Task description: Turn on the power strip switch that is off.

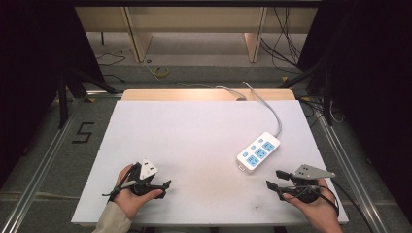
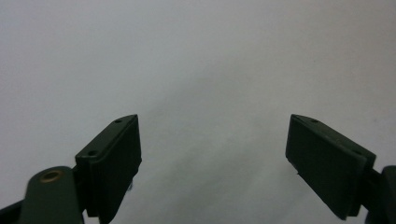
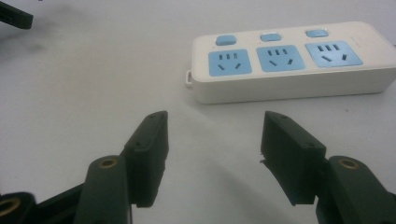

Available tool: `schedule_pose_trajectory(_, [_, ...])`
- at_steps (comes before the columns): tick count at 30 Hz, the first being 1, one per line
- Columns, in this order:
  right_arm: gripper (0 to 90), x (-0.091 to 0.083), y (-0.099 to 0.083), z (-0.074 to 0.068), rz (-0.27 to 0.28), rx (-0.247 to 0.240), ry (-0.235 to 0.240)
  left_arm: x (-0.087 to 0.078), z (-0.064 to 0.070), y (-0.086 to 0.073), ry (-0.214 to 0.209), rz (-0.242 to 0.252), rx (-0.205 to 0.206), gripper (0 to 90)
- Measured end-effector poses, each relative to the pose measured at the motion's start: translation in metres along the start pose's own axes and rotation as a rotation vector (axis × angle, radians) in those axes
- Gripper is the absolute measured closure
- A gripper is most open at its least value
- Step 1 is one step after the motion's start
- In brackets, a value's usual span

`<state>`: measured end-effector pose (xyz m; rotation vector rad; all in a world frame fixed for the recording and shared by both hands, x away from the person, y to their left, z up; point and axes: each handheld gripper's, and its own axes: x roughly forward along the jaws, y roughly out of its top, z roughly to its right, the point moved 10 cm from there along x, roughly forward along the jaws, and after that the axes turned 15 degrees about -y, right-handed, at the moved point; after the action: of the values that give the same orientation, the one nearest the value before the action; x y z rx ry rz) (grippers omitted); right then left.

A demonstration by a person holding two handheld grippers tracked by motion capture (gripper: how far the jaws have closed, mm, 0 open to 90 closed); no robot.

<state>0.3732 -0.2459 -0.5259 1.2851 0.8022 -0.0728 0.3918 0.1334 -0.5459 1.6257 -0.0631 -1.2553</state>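
A white power strip [image 1: 258, 152] with three blue sockets and three blue switches lies on the right half of the white table [image 1: 194, 136]. Its grey cable [image 1: 272, 109] runs off the back edge. My right gripper [image 1: 274, 178] is held low near the front right and stands open and empty, just short of the strip. In the right gripper view the jaws [image 3: 215, 126] are spread, with the power strip [image 3: 285, 60] lying crosswise ahead of them. My left gripper [image 1: 165, 189] rests at the front left, open over bare table. Its jaws [image 2: 212, 140] are wide apart with nothing between them.
A wooden strip [image 1: 209, 94] borders the table's back edge. Beyond it, loose cables and a yellow coil [image 1: 162, 71] lie on the floor between wooden legs. A "5" [image 1: 82, 132] is marked on the floor at left. Metal rails flank the table.
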Motion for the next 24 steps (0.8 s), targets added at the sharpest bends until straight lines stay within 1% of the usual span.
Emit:
schedule_pose_trajectory(2, [44.8,-0.0005,0.0006,0.0003,0.000,0.000,-0.003,-0.0002,-0.0006,-0.0005,0.004,-0.004,0.003,17.9])
schedule_pose_trajectory(4, [50.2,-0.0014,0.0005,0.0006,-0.003,-0.017,-0.006,-0.0004,-0.0006,-0.0004,0.005,-0.002,0.004,17.9])
schedule_pose_trajectory(9, [64.4,-0.0042,0.0017,-0.0002,-0.014,-0.042,-0.008,-0.0005,0.0005,0.0009,0.007,0.002,0.007,18.0])
schedule_pose_trajectory(10, [64.4,-0.0042,0.0017,-0.0002,-0.014,-0.042,-0.008,0.0000,0.0010,0.0010,0.006,0.003,0.006,18.0])
schedule_pose_trajectory(11, [73.1,-0.0046,0.0012,0.0004,-0.025,-0.064,-0.007,0.0004,0.0015,0.0008,0.003,0.001,0.008,18.0])
schedule_pose_trajectory(16, [90.0,-0.0056,0.0015,0.0004,-0.050,-0.110,-0.018,0.0001,-0.0004,0.0015,0.009,0.004,0.007,18.0])
schedule_pose_trajectory(17, [90.0,-0.0056,0.0015,0.0004,-0.050,-0.110,-0.018,0.0002,-0.0008,0.0015,0.010,0.007,0.005,18.0])
schedule_pose_trajectory(18, [90.0,-0.0062,0.0018,0.0007,-0.064,-0.121,-0.023,0.0003,-0.0009,0.0015,0.010,0.008,0.005,18.2])
schedule_pose_trajectory(19, [90.0,-0.0062,0.0018,0.0007,-0.064,-0.121,-0.023,0.0000,-0.0009,0.0017,0.011,0.008,0.005,18.2])
schedule_pose_trajectory(22, [90.0,-0.0066,0.0039,0.0000,-0.087,-0.128,-0.023,-0.0001,-0.0005,0.0028,0.013,0.012,0.010,18.3])
schedule_pose_trajectory(24, [90.0,-0.0064,0.0048,0.0002,-0.088,-0.132,-0.025,0.0000,0.0001,0.0031,0.013,0.013,0.010,18.4])
